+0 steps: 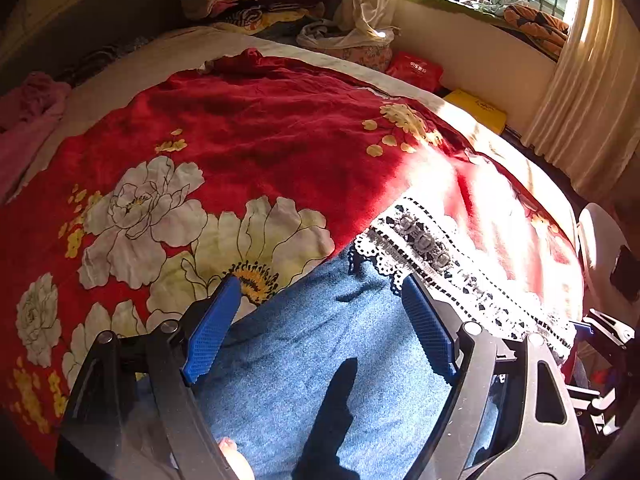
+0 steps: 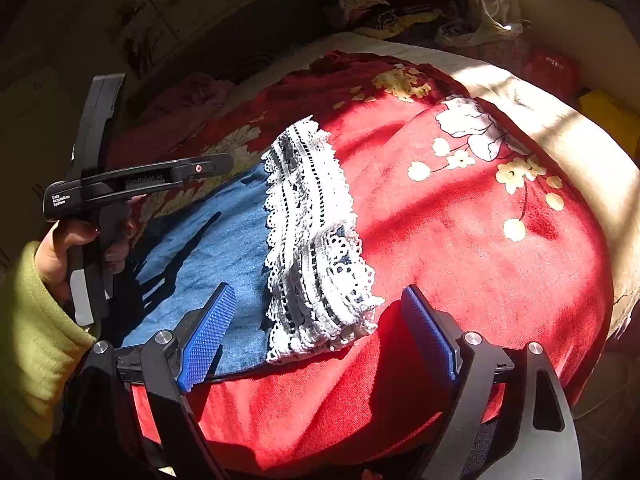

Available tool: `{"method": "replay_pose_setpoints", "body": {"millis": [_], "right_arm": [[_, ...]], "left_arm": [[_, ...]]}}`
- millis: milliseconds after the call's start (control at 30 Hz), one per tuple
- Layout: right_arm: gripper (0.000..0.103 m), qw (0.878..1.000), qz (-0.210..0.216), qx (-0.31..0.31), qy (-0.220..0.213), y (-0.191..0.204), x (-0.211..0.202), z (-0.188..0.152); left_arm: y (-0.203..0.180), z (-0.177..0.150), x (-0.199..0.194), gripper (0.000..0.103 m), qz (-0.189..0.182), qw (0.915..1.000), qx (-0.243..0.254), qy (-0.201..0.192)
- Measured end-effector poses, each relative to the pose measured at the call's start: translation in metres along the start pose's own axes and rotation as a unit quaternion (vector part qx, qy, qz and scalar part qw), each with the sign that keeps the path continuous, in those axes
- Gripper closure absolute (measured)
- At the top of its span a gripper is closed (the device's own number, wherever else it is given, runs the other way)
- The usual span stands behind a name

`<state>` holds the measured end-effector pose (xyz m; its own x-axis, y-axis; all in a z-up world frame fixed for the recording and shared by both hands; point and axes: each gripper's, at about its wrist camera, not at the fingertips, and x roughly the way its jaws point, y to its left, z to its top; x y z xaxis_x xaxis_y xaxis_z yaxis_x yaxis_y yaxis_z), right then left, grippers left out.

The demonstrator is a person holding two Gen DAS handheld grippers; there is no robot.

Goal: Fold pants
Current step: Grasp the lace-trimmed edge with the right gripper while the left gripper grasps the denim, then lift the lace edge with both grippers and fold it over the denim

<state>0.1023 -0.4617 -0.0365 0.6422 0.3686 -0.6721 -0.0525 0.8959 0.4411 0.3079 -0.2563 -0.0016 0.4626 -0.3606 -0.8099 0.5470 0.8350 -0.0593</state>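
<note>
In the left wrist view, the left gripper [image 1: 320, 320] is hovering with its jaws released and nothing clamped between them, over the blue denim pants [image 1: 320, 360], which are lying on the red floral blanket [image 1: 260, 128] with their white lace hem [image 1: 448, 264] pointing toward the sunlit side. In the right wrist view, the right gripper [image 2: 320, 328] is likewise standing spread and empty (blue pads clear of the cloth) above the lace hem [image 2: 316, 240], while a hand [image 2: 60, 252] in a green sleeve [image 2: 28, 340] is holding the left gripper's handle beyond the pants [image 2: 208, 248].
</note>
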Motion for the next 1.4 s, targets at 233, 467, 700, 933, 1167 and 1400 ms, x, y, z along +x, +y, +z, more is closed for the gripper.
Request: {"method": "replay_pose_setpoints", "body": {"millis": [233, 467, 700, 933, 1167, 1400], "right_arm": [[0.02, 1.0, 0.003, 0.003, -0.003, -0.002, 0.007, 0.004], [0.048, 1.0, 0.009, 0.004, -0.006, -0.001, 0.01, 0.004], [0.057, 1.0, 0.026, 0.007, -0.007, 0.0, 0.013, 0.006], [0.073, 1.0, 0.015, 0.002, -0.005, 0.002, 0.014, 0.007], [0.085, 0.999, 0.04, -0.027, -0.017, 0.025, 0.003, 0.011], [0.085, 0.996, 0.057, -0.07, -0.026, 0.067, -0.007, 0.016]], "left_arm": [[0.0, 0.019, 0.038, 0.045, -0.067, 0.9973, -0.002, 0.031], [-0.005, 0.021, 0.064, 0.052, -0.102, 0.9928, 0.028, 0.056], [0.003, 0.019, 0.068, 0.059, -0.147, 0.988, 0.005, 0.049], [-0.007, 0.018, 0.063, 0.083, -0.139, 0.9888, 0.018, 0.052], [0.003, 0.016, 0.044, 0.092, -0.156, 0.9874, -0.007, 0.025], [0.028, 0.003, -0.004, 0.093, -0.178, 0.983, -0.039, -0.024]]}}
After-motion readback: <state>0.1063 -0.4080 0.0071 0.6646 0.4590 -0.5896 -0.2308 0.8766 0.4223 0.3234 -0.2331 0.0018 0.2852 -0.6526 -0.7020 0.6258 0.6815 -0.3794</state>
